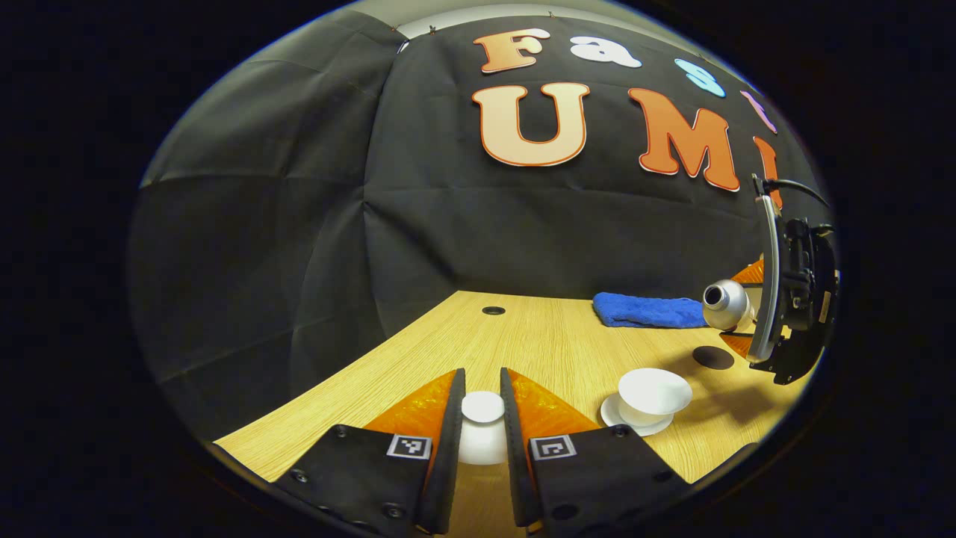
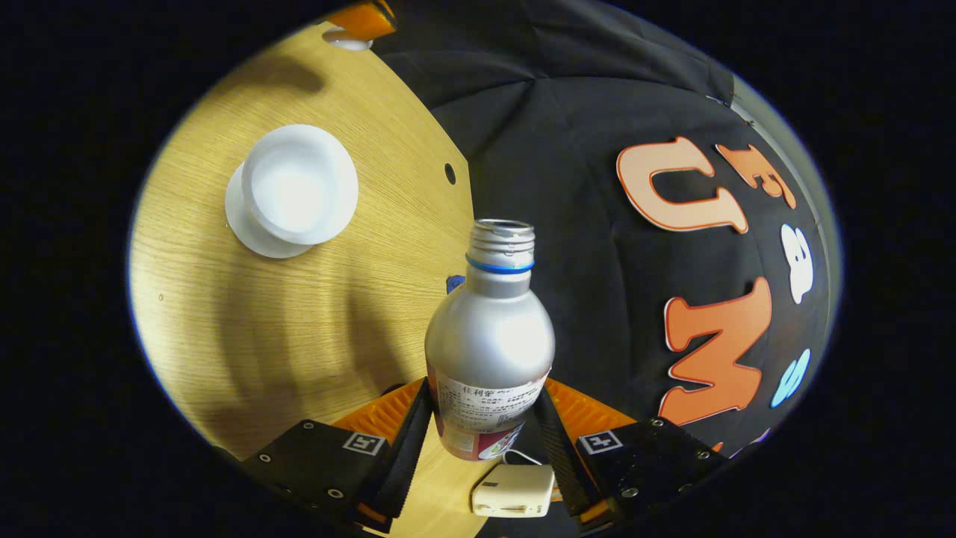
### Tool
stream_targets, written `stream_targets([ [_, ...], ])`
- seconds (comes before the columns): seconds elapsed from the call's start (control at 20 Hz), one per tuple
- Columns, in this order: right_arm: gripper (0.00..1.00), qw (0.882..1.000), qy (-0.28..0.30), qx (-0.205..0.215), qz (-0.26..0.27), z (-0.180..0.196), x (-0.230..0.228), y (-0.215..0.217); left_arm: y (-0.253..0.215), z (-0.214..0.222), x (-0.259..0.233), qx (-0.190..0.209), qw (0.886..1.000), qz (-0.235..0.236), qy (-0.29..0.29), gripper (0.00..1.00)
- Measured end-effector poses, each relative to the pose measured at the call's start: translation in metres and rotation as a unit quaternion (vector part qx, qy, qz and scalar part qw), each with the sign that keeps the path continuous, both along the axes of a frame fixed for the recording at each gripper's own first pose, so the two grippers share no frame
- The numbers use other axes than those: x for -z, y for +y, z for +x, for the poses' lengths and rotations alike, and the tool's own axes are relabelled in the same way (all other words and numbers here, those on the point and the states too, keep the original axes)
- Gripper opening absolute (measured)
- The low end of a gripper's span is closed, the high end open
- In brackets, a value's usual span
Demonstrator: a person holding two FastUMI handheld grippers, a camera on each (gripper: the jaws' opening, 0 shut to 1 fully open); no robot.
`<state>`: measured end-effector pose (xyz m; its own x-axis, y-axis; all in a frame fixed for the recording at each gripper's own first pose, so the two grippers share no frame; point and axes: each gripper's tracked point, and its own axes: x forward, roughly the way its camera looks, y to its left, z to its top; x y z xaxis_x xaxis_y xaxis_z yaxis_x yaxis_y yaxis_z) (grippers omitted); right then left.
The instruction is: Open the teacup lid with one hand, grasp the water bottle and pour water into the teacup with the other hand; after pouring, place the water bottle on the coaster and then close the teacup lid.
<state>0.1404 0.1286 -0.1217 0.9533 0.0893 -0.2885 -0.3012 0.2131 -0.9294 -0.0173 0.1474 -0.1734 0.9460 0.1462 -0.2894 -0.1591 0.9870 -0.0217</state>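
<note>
Recording booth: black cloth wall (image 1: 314,224) behind wooden table (image 1: 538,336)

left gripper (image 1: 482,418) low over table, fingers level, pointing forward, jaws narrow, both fingers pressed on teacup lid (image 1: 482,430), lid off cup. right gripper (image 2: 484,418) raised off table and rolled hard sideways, fingers clamped on lower body of water bottle (image 2: 489,351), bottle lying near horizontal, open mouth leading. in left gripper view, right gripper (image 1: 792,299) hangs at far right, well apart from left one, above table.
</note>
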Motion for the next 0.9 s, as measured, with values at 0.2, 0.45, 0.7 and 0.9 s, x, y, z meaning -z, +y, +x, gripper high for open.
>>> stream_targets([
  [0.2,0.79,0.999,-0.021,-0.016,-0.036,0.003,-0.008,0.002,0.004,-0.004,0.0,-0.005,1.0,0.001,0.002,0.34],
  [0.45,0.79,0.995,-0.058,-0.035,-0.078,0.017,-0.022,0.01,0.008,-0.006,-0.001,-0.009,1.0,0.004,0.001,0.34],
  [0.7,0.79,0.989,-0.087,-0.052,-0.112,0.022,-0.036,0.013,0.01,-0.008,-0.001,-0.01,1.0,0.003,0.002,0.34],
  [0.9,0.79,0.981,-0.11,-0.062,-0.144,0.023,-0.044,0.012,0.01,-0.008,0.0,-0.009,1.0,0.002,0.004,0.34],
])
